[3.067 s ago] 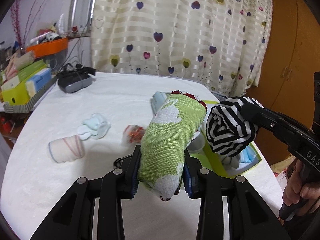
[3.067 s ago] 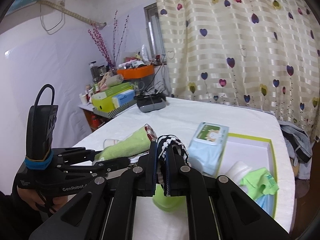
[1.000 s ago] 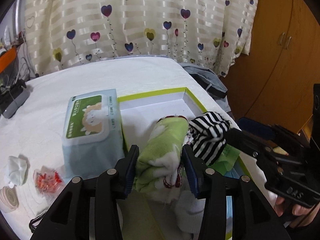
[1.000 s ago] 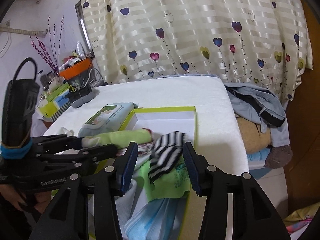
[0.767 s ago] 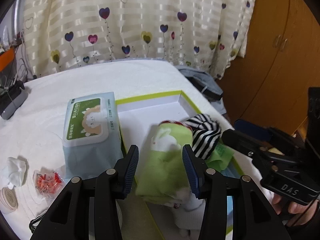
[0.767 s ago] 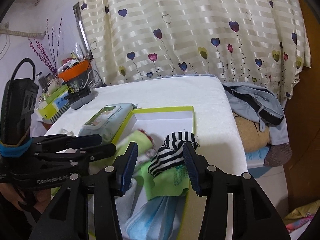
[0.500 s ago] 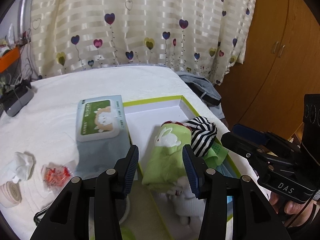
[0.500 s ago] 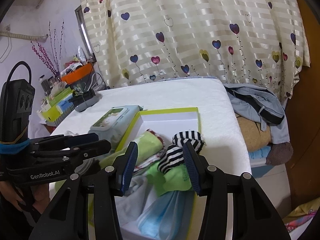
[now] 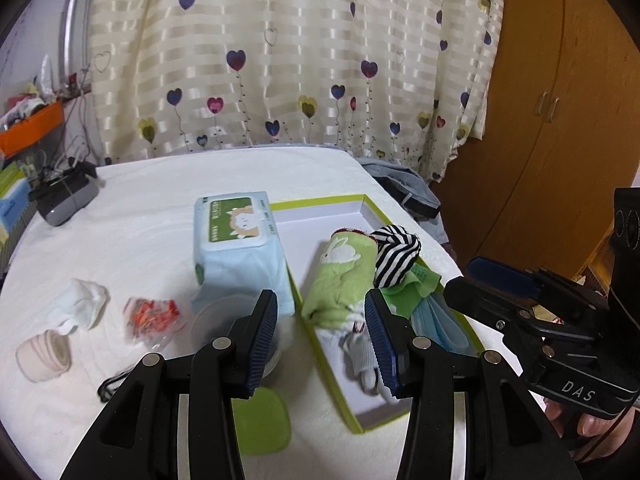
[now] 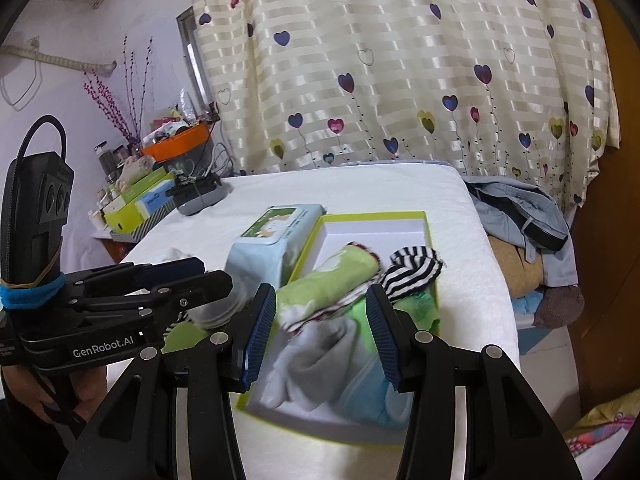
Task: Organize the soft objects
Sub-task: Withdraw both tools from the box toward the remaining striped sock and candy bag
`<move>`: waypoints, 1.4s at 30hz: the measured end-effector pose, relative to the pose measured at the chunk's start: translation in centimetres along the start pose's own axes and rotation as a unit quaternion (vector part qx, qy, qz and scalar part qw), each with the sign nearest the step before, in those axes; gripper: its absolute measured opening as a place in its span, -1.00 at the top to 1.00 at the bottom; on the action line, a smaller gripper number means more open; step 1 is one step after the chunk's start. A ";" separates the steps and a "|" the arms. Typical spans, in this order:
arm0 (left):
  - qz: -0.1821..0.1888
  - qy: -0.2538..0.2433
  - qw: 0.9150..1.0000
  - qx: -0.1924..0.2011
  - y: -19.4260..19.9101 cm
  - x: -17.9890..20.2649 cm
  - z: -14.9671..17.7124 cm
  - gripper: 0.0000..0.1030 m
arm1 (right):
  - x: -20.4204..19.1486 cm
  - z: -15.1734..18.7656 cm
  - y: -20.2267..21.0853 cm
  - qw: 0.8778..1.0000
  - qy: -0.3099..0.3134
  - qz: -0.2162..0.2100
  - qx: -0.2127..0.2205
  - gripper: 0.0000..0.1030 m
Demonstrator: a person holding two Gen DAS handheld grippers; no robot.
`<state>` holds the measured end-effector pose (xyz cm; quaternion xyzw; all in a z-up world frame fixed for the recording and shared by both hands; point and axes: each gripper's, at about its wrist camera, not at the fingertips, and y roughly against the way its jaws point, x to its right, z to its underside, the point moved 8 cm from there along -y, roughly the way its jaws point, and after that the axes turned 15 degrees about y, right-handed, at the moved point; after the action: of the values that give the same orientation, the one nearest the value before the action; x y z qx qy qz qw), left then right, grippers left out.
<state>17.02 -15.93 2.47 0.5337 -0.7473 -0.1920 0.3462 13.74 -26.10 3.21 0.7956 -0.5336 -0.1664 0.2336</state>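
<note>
Left wrist view: the left claw (image 9: 322, 338) stands open and empty above the white-covered desk (image 9: 152, 216). Just beyond its right finger, the rolled green rabbit-print cloth (image 9: 340, 280) lies in the shallow green-rimmed white box (image 9: 320, 204), touching the black-and-white striped sock (image 9: 394, 256).

Right wrist view: the right claw (image 10: 320, 330) is open and empty too; cloth (image 10: 320, 284) and sock (image 10: 412, 268) lie just ahead in the box (image 10: 372, 214).

The white-covered table (image 9: 160, 208) carries a green-rimmed box (image 9: 320, 202), wipes pack (image 9: 236, 248) and bandage roll (image 9: 44, 356).
</note>
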 end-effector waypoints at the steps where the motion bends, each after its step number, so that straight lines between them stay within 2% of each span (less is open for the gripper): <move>1: -0.001 0.002 1.000 0.003 0.5 -0.2 0.2 0.14 | -0.3 0.0 0.2 1.000 0.002 0.000 0.000 0.06; 20: -0.012 0.037 0.999 0.031 5.9 -5.5 2.1 0.14 | -6.8 -0.1 1.8 0.999 0.041 0.000 -0.002 0.06; 30: -0.034 0.062 0.997 0.033 6.4 -9.0 2.6 0.14 | -9.7 -0.3 0.9 0.998 0.061 -0.020 -0.006 0.05; 42: -0.051 0.079 0.995 0.031 6.0 -12.2 2.8 0.14 | -11.0 -0.2 -0.3 0.997 0.069 -0.034 -0.013 0.04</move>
<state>13.34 -2.71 0.66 0.5949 -0.6954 -0.1431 0.3767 10.00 -15.80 3.42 0.8200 -0.4864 -0.1254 0.2744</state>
